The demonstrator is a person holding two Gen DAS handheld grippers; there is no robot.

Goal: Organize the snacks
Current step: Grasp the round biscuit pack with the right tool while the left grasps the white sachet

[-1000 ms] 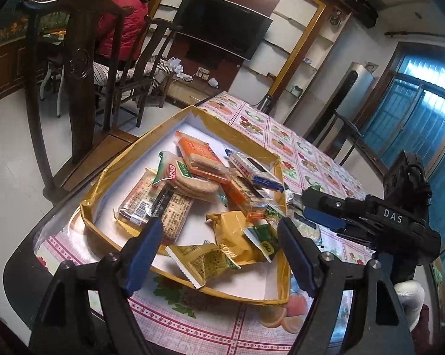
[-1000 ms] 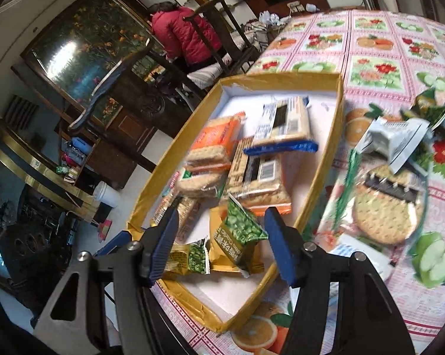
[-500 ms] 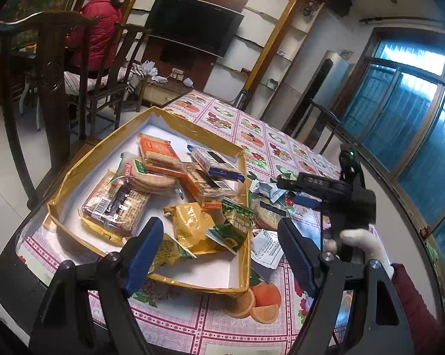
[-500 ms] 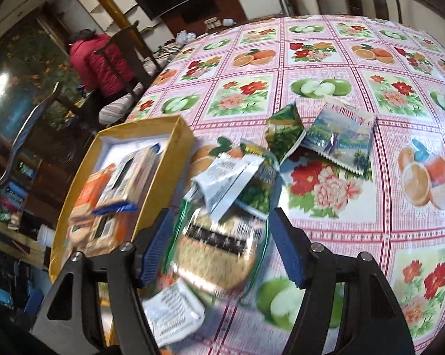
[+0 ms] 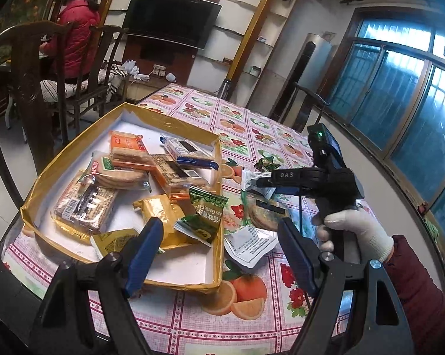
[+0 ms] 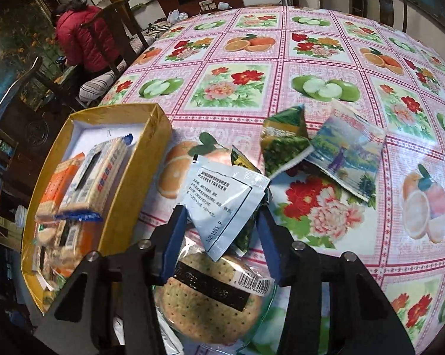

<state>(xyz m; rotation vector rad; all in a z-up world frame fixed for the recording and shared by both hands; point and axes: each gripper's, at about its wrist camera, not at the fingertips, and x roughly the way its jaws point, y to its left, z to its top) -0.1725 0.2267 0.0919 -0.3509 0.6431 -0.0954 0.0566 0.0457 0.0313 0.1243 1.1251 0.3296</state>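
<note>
A gold-rimmed box [image 5: 219, 177] [image 6: 124, 183] holds several snack packs. Loose snacks lie on the floral tablecloth to its right: a white sachet [image 6: 225, 198] [image 5: 256, 182], a round cracker pack [image 6: 210, 298] [image 5: 263, 211], green packets [image 6: 284, 145] and a picture sachet [image 6: 349, 151]. My right gripper [image 6: 221, 227] [image 5: 259, 182] has its jaws either side of the white sachet, narrowed around it; contact is unclear. My left gripper [image 5: 219, 251] is open and empty above the box's near corner.
Another white sachet [image 5: 250, 244] lies by the box's right wall. Dark wooden chairs [image 5: 30, 68] stand to the left, with a person in red [image 5: 77, 38] seated. The table's near edge [image 5: 15, 290] is dark and rounded.
My right gripper moved away from the box to the loose snacks and narrowed its jaws around the white sachet. My left gripper drew back and stayed open.
</note>
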